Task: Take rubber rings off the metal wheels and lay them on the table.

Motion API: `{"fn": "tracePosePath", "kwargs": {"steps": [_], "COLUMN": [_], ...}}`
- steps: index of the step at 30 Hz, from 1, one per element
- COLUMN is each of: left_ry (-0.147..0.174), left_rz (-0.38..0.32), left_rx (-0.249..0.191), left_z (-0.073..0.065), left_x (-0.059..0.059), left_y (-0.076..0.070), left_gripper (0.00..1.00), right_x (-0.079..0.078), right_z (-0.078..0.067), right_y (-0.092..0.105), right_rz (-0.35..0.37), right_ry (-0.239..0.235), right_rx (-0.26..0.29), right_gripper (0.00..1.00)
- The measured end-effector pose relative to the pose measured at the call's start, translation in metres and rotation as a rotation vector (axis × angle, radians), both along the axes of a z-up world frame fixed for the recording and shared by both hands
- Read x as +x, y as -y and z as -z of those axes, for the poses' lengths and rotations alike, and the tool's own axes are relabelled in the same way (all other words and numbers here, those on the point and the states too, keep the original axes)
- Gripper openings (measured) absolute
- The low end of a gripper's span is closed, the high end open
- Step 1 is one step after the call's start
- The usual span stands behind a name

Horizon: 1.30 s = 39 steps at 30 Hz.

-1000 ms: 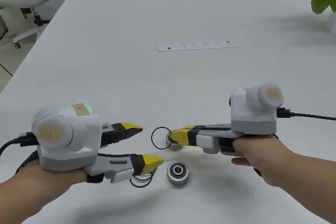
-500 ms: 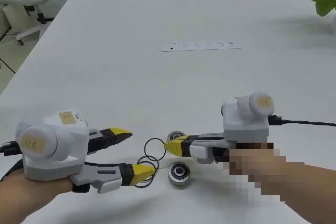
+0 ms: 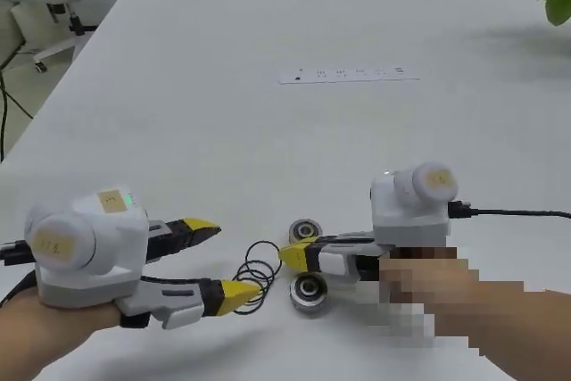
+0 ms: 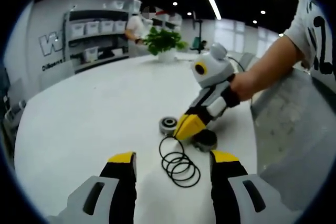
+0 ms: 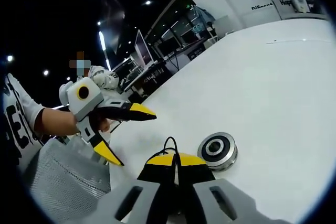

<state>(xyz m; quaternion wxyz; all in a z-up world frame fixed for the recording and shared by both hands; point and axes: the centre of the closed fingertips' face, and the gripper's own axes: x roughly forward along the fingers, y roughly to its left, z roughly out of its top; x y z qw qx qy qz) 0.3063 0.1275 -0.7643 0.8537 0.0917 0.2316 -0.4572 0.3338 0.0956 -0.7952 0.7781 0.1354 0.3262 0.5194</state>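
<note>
Left gripper (image 3: 219,260) is open, jaws wide apart with nothing between them, low over the table (image 3: 268,149) at 8 o'clock in the head view. Right gripper (image 3: 293,254) is closed. In its own view (image 5: 176,161) the yellow tips meet and we see a thin black loop, the held ring (image 5: 169,140), poking out from between them, so we read it as pinching that ring. The tip points toward 9 o'clock in the head view, just beside the ring pile (image 3: 256,272). In the left gripper view the ring pile (image 4: 181,166) lies flat on the table, black loops overlapping, right ahead of the open jaws (image 4: 173,158), with the right gripper (image 4: 189,125) coming in from 1 o'clock. We see two bare metal wheels: the far wheel (image 3: 304,230) at 12 o'clock of the right tip and the near wheel (image 3: 309,292) at 5 o'clock, both lying flat and close to the tip. The right gripper view shows one wheel (image 5: 218,150) at 3 o'clock of the tips and the left gripper (image 5: 128,136) at 10 o'clock. A power strip (image 3: 350,74) lies well apart at 12 o'clock.
</note>
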Motion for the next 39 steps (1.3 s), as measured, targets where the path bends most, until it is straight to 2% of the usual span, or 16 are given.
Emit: {"fn": "tracePosePath", "kwargs": {"steps": [13, 19, 29, 33, 39], "left_ry": [-0.013, -0.016, -0.007, -0.002, 0.006], "left_rz": [0.005, 0.006, 0.003, -0.003, -0.013], "left_rx": [0.007, 0.010, 0.007, 0.007, -0.004], "left_z": [0.005, 0.006, 0.001, -0.001, -0.008], "left_x": [0.001, 0.001, 0.002, 0.001, -0.001], "left_y": [0.000, -0.001, 0.000, -0.001, 0.000], "left_gripper": [0.57, 0.57, 0.57, 0.57, 0.58], "right_x": [0.002, 0.003, 0.002, 0.001, 0.003], "right_z": [0.001, 0.001, -0.011, -0.021, -0.035], "right_y": [-0.005, -0.006, -0.008, -0.005, 0.003], "right_rz": [-0.013, -0.014, -0.030, -0.035, -0.044], "right_ry": [0.021, 0.031, 0.068, 0.082, 0.129], "right_rx": [-0.008, -0.007, 0.010, 0.030, 0.031], "right_gripper": [0.00, 0.05, 0.14, 0.18, 0.23]}}
